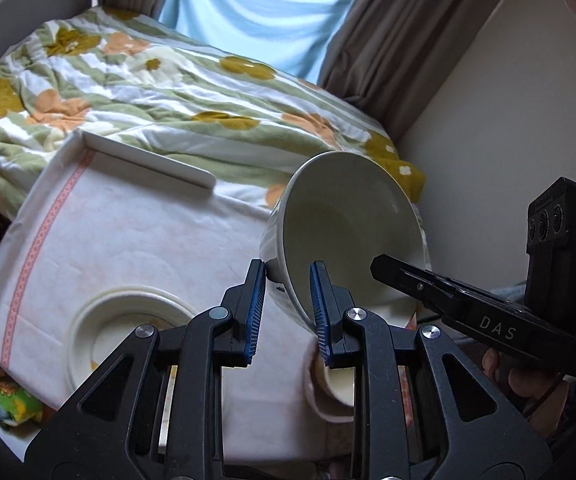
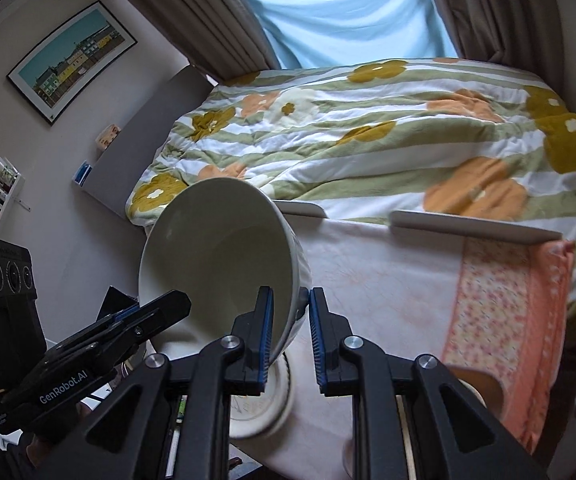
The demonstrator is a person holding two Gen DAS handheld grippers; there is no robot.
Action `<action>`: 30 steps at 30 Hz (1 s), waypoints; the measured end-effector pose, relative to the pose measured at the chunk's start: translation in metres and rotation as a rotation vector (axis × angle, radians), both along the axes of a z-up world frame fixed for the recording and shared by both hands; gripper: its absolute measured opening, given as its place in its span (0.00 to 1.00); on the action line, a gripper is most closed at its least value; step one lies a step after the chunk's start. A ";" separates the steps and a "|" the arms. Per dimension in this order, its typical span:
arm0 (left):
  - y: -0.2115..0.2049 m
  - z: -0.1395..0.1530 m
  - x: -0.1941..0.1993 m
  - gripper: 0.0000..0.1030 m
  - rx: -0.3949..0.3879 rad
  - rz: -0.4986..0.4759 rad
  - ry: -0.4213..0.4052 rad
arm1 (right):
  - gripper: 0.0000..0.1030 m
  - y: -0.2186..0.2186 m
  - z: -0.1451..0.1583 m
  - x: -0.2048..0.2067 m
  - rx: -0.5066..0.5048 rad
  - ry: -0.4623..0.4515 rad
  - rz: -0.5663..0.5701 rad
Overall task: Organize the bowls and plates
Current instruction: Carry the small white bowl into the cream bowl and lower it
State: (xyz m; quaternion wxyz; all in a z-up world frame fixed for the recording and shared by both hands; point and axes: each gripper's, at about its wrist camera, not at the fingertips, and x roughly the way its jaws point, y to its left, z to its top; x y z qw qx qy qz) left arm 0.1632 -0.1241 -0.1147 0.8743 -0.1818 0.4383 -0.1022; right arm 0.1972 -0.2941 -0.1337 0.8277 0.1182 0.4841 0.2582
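A large white bowl (image 1: 340, 224) (image 2: 216, 248) is held tilted above the table. My left gripper (image 1: 288, 312) has its blue pads either side of the bowl's near wall; the bowl touches the right pad. My right gripper (image 2: 290, 332) straddles the bowl's rim the same way, and in the left wrist view its body (image 1: 468, 308) reaches in from the right. A white plate (image 1: 128, 320) lies on the table at lower left. A small white dish (image 2: 260, 400) sits under the bowl. A cream cup (image 1: 336, 384) lies below the left gripper.
The round table carries a white cloth (image 1: 128, 220) with a pink border and a white raised rail (image 1: 148, 160) at its far edge. A floral duvet (image 2: 368, 132) covers the bed behind. A wall (image 1: 508, 140) stands close on one side.
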 end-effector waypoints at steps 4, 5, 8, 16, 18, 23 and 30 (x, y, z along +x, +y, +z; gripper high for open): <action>-0.052 -0.011 -0.013 0.20 0.002 -0.095 0.031 | 0.16 -0.049 -0.009 -0.030 -0.029 0.014 -0.081; -0.063 -0.015 -0.016 0.20 0.007 -0.118 0.042 | 0.16 -0.059 -0.012 -0.036 -0.034 0.020 -0.102; -0.091 -0.034 -0.024 0.20 0.027 -0.182 0.084 | 0.16 -0.084 -0.026 -0.055 -0.059 0.045 -0.158; -0.123 -0.089 -0.026 0.20 0.108 -0.289 0.205 | 0.16 -0.117 -0.080 -0.077 -0.074 0.155 -0.255; -0.126 -0.100 -0.023 0.20 0.139 -0.305 0.220 | 0.16 -0.117 -0.091 -0.078 -0.079 0.174 -0.264; -0.137 -0.116 -0.016 0.20 0.210 -0.340 0.238 | 0.16 -0.116 -0.106 -0.077 -0.114 0.182 -0.279; -0.147 -0.127 -0.010 0.20 0.288 -0.374 0.253 | 0.16 -0.115 -0.114 -0.078 -0.157 0.173 -0.282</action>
